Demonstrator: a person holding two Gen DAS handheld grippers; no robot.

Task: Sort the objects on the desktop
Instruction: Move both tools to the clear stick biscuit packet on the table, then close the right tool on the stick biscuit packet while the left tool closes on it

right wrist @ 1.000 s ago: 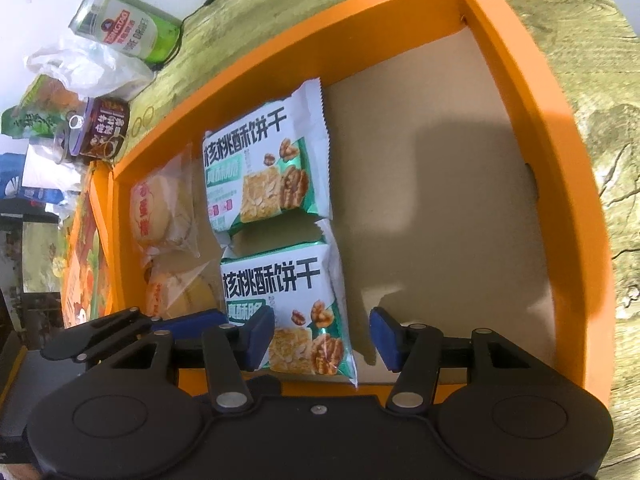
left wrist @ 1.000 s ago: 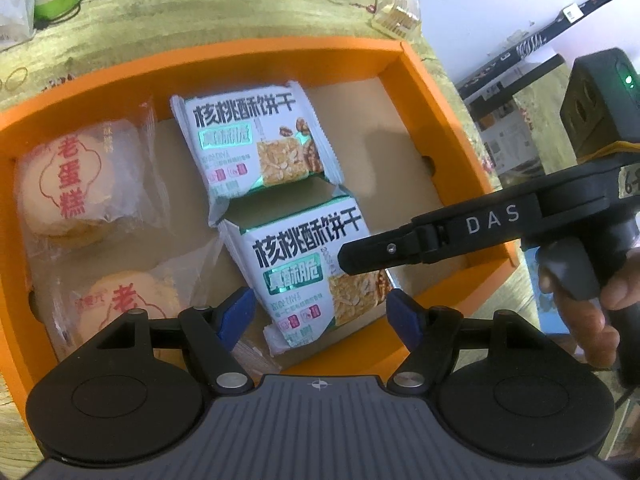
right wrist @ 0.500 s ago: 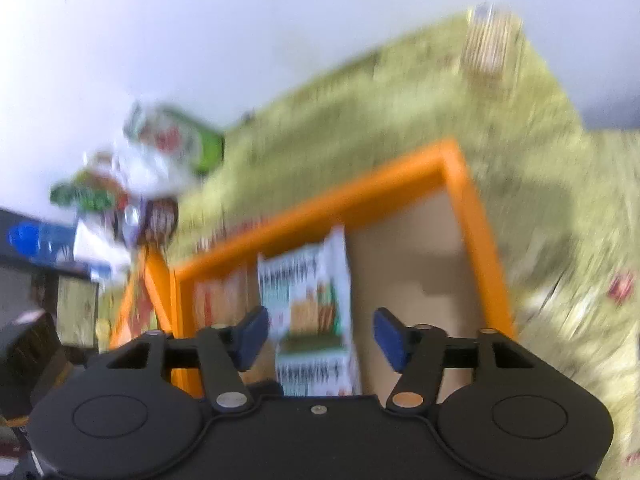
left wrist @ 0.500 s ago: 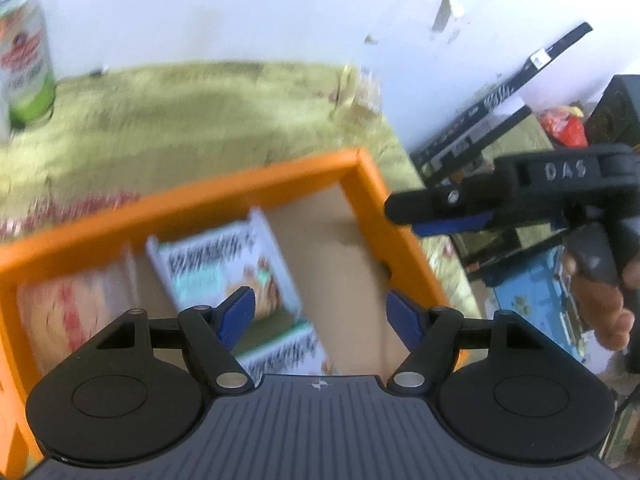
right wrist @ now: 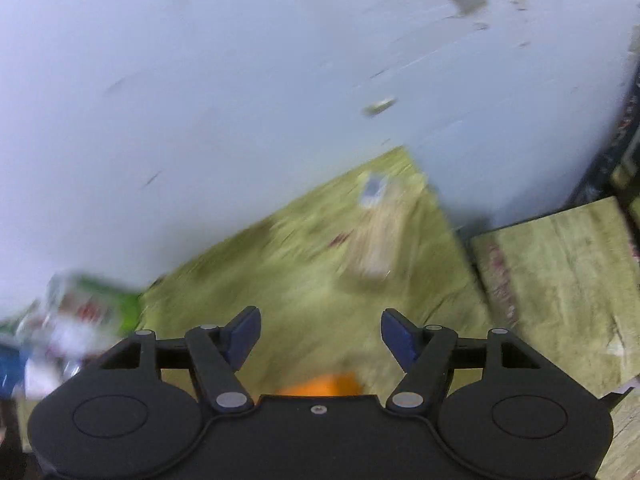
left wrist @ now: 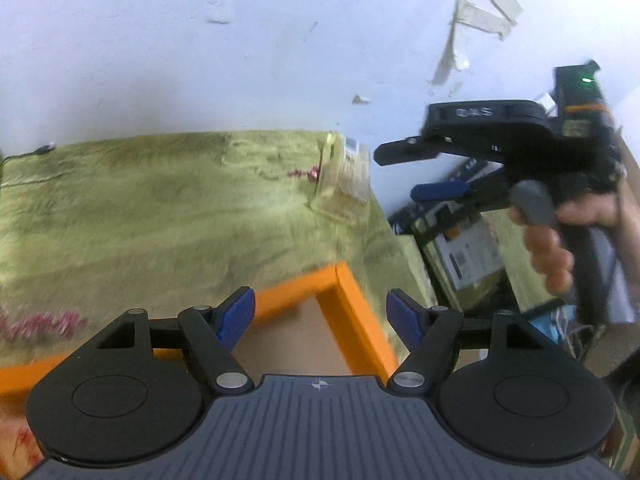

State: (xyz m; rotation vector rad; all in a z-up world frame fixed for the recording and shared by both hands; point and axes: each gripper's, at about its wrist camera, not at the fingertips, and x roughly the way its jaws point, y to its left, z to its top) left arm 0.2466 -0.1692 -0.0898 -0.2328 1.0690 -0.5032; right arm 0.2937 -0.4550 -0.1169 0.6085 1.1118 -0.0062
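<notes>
Both grippers hanging empty above the table

Left gripper point(left wrist: 318, 312) and right gripper point(right wrist: 320, 336) are gaping, fingers apart; only the box point(left wrist: 348, 312) corner is showing, contents hidden, so sorting progress is unclear.

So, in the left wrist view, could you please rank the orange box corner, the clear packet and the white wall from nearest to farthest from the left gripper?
1. Orange box corner, just ahead of the left gripper.
2. Clear packet, farther right.
3. White wall, behind.

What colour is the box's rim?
Orange, on the cardboard-floored box; clearest in the left wrist view.
</notes>
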